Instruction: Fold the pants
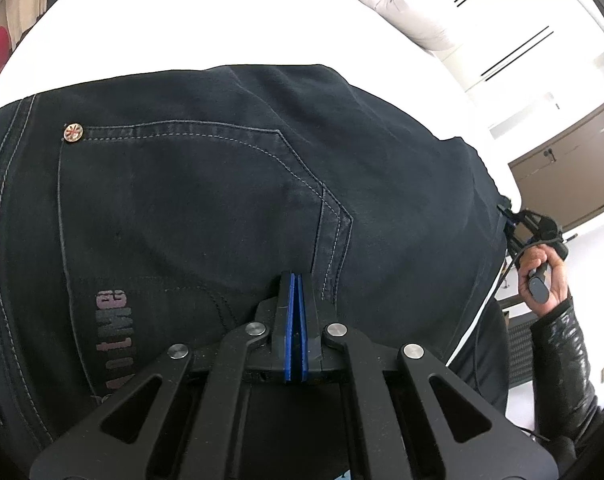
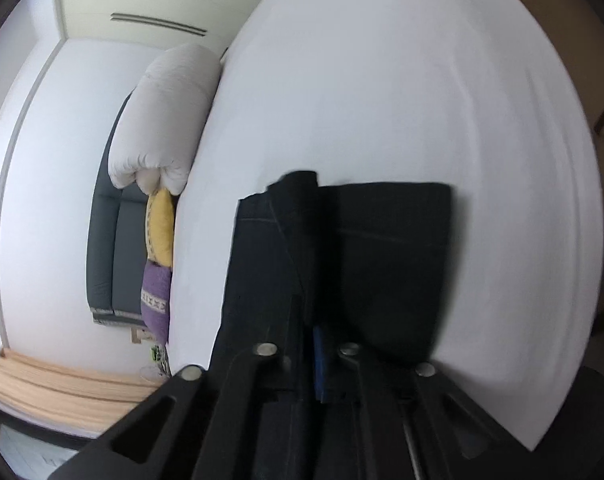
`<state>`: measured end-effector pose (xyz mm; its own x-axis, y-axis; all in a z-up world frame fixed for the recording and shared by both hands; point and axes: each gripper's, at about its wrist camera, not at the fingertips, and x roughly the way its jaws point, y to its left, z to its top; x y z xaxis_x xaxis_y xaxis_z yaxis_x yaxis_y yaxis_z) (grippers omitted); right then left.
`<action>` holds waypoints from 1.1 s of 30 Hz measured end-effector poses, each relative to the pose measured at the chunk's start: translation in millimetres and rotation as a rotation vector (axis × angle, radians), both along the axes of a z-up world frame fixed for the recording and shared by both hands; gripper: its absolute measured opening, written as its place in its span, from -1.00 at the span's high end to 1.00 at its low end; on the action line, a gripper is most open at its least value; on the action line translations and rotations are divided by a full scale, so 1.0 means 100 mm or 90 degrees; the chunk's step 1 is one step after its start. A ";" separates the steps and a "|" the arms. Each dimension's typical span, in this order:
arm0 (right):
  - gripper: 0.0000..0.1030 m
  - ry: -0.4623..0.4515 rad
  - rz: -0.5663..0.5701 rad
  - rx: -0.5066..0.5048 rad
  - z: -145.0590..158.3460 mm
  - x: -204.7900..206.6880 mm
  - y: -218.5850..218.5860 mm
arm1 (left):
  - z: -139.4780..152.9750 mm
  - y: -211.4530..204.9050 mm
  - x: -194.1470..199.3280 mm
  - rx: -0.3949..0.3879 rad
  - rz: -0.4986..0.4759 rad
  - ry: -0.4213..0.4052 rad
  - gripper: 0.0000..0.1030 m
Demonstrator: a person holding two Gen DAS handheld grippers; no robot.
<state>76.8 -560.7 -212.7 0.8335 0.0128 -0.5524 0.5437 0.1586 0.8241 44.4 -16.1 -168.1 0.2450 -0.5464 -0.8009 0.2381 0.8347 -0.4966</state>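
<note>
two tools work the dark pants (image 1: 222,184), which lie flat on the white surface (image 1: 182,20). the left tool (image 1: 296,280) is clenched, its blue pads together over the seat by the back pocket, likely pinning it. the right tool (image 2: 308,320) is clenched on a fold of cloth at the right end. the pants' long axis runs left to right, waistband left.

left gripper (image 1: 295,280): jaws fully closed, angled downward. right gripper (image 2: 308,312): jaws closed, held by a hand (image 1: 544,276).
</note>
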 end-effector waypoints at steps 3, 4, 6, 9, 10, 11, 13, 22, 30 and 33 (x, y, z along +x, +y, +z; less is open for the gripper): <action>0.92 -0.001 -0.017 -0.013 0.05 -0.14 -0.02 | 0.00 0.04 0.02 -0.015 0.008 0.008 0.97; 0.92 -0.001 -0.020 -0.015 0.07 -0.18 -0.02 | -0.01 0.07 0.02 -0.016 0.007 0.007 0.97; 0.92 -0.003 -0.028 -0.017 0.09 -0.30 -0.03 | 0.01 0.08 0.02 -0.015 0.004 0.004 0.97; 0.93 -0.002 -0.028 -0.013 0.07 -0.33 -0.04 | 0.01 0.09 0.04 -0.018 0.008 0.005 0.97; 0.93 -0.008 -0.027 -0.013 0.06 -0.30 -0.04 | 0.01 0.10 0.04 -0.018 0.008 0.005 0.97; 0.92 -0.010 -0.022 -0.017 0.07 -0.27 -0.04 | 0.01 0.10 0.03 -0.019 0.008 0.005 0.97; 0.85 0.000 0.006 -0.012 0.05 -0.17 -0.03 | 0.00 0.11 0.02 -0.020 0.009 0.005 0.97; 0.07 -0.037 -0.002 0.002 0.04 -0.01 -0.10 | 0.00 0.11 0.02 -0.018 0.010 0.006 0.97; 0.92 -0.034 -0.006 0.021 -0.10 -0.09 -0.18 | 0.00 0.11 0.02 -0.018 0.010 0.006 0.97; 0.92 -0.032 -0.023 0.012 -0.07 -0.21 -0.11 | 0.00 0.12 0.02 -0.020 0.009 0.008 0.97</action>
<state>55.8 -571.7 -219.2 0.8603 -0.0084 -0.5098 0.5067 0.1243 0.8531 46.8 -4.5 -168.2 0.2436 -0.5679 -0.7862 0.2198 0.8219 -0.5255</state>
